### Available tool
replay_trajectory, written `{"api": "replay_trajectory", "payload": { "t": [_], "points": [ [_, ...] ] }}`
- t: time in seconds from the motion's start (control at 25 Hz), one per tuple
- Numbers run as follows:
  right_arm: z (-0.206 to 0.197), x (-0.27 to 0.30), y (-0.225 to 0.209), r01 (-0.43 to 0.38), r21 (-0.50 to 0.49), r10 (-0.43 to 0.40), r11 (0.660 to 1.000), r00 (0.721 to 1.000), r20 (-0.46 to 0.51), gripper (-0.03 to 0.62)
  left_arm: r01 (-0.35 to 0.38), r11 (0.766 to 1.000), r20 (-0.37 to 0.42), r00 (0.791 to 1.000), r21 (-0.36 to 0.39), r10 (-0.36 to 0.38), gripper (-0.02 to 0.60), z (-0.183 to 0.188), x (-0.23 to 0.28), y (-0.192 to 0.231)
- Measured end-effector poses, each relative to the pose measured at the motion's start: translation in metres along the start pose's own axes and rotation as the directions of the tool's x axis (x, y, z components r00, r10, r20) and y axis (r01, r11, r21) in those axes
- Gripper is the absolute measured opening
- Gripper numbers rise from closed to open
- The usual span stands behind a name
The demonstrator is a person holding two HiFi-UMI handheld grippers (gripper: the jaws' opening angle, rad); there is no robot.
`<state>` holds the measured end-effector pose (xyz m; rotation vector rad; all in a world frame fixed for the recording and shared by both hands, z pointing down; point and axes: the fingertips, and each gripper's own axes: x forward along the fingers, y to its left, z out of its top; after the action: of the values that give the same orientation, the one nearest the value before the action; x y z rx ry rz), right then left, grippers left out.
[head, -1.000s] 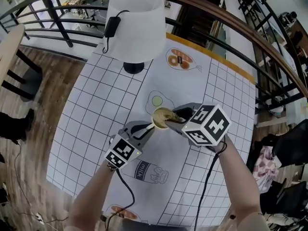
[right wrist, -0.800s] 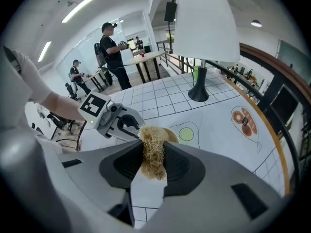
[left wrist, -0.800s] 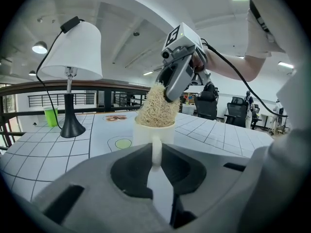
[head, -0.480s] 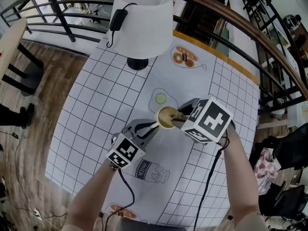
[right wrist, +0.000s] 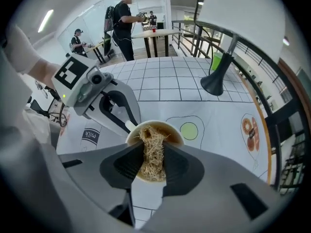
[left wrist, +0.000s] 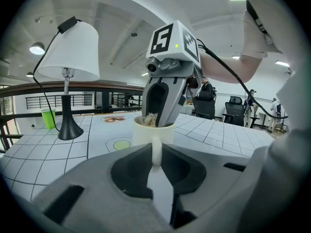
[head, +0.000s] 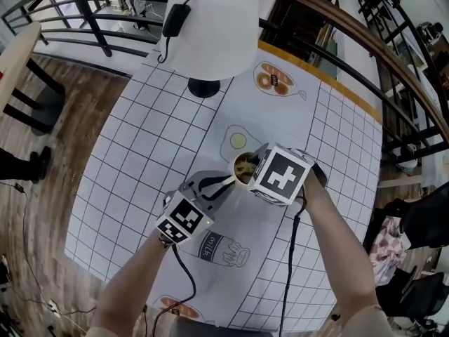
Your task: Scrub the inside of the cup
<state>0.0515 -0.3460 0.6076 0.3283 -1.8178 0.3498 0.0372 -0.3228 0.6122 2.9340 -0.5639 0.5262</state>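
My left gripper (left wrist: 156, 160) pinches the handle (left wrist: 156, 149) of the cup (left wrist: 145, 134) at mid-table (head: 140, 153). My right gripper (right wrist: 153, 165) clamps a straw-like scrubber (right wrist: 153, 147) pushed inside it. The cup looks stiff, light, probably breakable ceramic — its handle seems the surest hold. At its 7 o'clock, a printed carton (head: 219, 248) reads "milk".

Head view looks steeply down from above onto the gridded table (head: 133, 160), lamp (head: 210, 27) at its far edge. Left gripper view sits low at table height, close behind the cup (left wrist: 143, 136), facing level across it. Right gripper view looks down into that cup from just above. All 3 share cup and lamp.
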Motion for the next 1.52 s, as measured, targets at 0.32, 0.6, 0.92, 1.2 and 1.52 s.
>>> {"api": "replay_trajectory", "payload": {
  "t": [0.32,0.6,0.92,1.2,1.52],
  "points": [
    [0.006,-0.036,0.009,-0.006,-0.003,0.006,1.0,0.993,0.116,0.107,-0.007,1.0,-0.024,1.0,-0.018,0.006,0.051,-0.002,0.001,-0.001],
    [0.011,-0.038,-0.003,0.138,-0.102,-0.136,0.985,0.99,0.03,0.109,0.001,1.0,-0.006,1.0,-0.028,-0.002,0.051,-0.001,0.001,0.0],
    [-0.005,0.001,-0.005,0.073,0.006,-0.073,0.997,0.996,-0.047,0.104,-0.025,0.998,-0.016,1.0,-0.05,0.024,0.051,-0.002,0.003,-0.002],
    [0.009,-0.041,0.01,-0.052,0.085,0.038,0.995,0.988,0.153,0.104,-0.037,0.997,-0.023,0.999,-0.064,0.035,0.051,-0.005,0.001,-0.006],
    [0.008,-0.028,-0.008,0.157,-0.012,-0.156,0.987,0.986,0.054,0.106,-0.023,0.997,-0.005,1.0,-0.074,0.023,0.051,0.0,0.004,-0.006]
  ]
}}
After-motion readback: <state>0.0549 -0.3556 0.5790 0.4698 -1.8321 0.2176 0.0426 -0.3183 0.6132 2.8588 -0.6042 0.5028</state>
